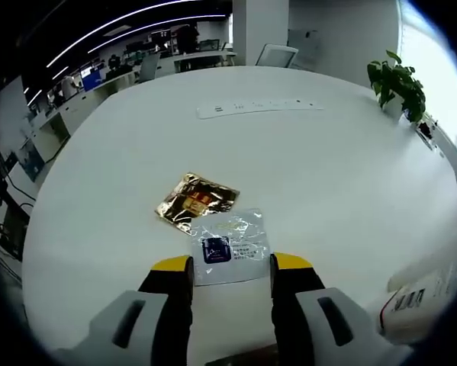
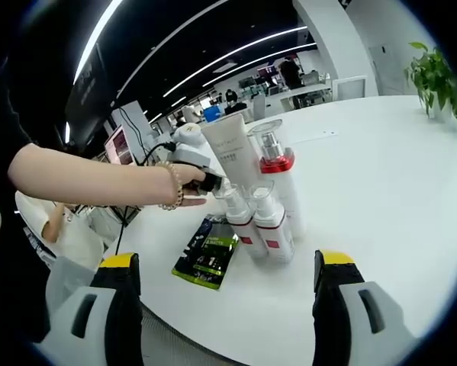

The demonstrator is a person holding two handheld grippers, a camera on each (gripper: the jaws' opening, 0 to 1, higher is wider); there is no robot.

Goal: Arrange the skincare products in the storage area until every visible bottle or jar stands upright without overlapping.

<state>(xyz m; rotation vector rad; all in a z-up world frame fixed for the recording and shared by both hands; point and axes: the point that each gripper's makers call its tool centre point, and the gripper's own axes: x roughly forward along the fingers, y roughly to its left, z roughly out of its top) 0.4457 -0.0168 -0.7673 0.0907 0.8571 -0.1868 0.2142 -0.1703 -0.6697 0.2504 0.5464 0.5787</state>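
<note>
Left gripper view: crinkled gold foil sachet [image 1: 195,200]; glossy clear sachet [image 1: 230,244]

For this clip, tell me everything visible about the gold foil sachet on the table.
The gold foil sachet lies flat on the white table, ahead of the left gripper. It is shiny and crinkled, with a red-brown printed panel whose text is unreadable. It sits skewed, and its near edge meets or slightly overlaps the clear plastic sachet with a dark blue label.
</note>
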